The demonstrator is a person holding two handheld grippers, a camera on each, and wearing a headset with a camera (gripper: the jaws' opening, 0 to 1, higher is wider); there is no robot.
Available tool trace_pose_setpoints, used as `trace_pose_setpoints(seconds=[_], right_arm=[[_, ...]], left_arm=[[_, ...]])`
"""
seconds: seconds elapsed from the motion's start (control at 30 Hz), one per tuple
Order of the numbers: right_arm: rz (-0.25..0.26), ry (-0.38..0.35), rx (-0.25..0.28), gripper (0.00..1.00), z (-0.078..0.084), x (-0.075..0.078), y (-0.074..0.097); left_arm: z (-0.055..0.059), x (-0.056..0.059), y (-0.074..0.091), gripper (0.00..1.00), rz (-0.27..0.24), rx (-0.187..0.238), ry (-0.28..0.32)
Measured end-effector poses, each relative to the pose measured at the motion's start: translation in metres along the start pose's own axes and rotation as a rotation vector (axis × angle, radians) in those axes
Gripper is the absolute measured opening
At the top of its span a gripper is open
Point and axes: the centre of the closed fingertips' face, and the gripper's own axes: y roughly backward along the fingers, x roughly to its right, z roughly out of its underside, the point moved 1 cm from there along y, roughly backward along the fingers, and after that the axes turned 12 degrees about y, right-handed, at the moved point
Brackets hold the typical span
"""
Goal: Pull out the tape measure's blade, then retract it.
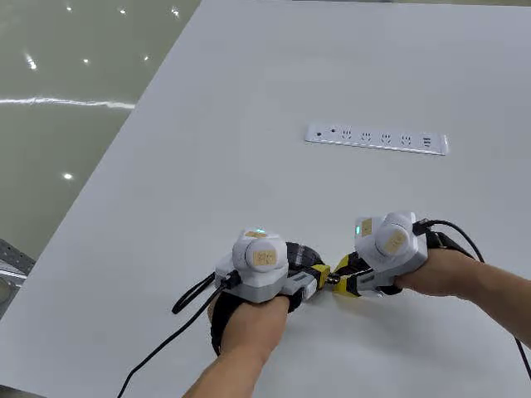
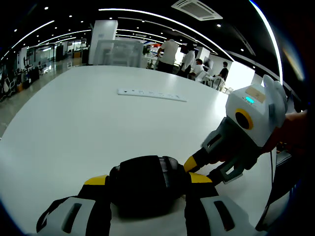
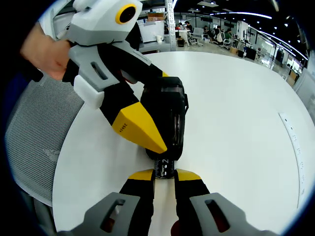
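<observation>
A black tape measure (image 1: 304,252) lies on the white table between my two grippers. My left gripper (image 1: 314,277) is shut on its case; in the left gripper view the black case (image 2: 145,184) fills the gap between the yellow-tipped jaws. My right gripper (image 3: 165,174) is shut on the end of the blade (image 3: 164,166). A very short stretch of blade shows between those jaws and the case (image 3: 167,118). In the head view the right gripper (image 1: 342,283) nearly touches the left one.
A white power strip (image 1: 376,138) lies on the far right part of the table (image 1: 249,124). A grey mesh chair (image 3: 34,142) stands by the near edge. Cables trail from both grippers. People stand far beyond the table.
</observation>
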Motion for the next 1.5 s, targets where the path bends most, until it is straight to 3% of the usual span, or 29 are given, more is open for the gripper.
trace_pose_setpoints(seconds=[1.5], right_arm=[[0.047,-0.022,0.008,0.15,-0.0062,0.0005,-0.0046]], left_arm=[[0.0003,0.0012,0.0003,0.6,-0.006,0.004,-0.006]])
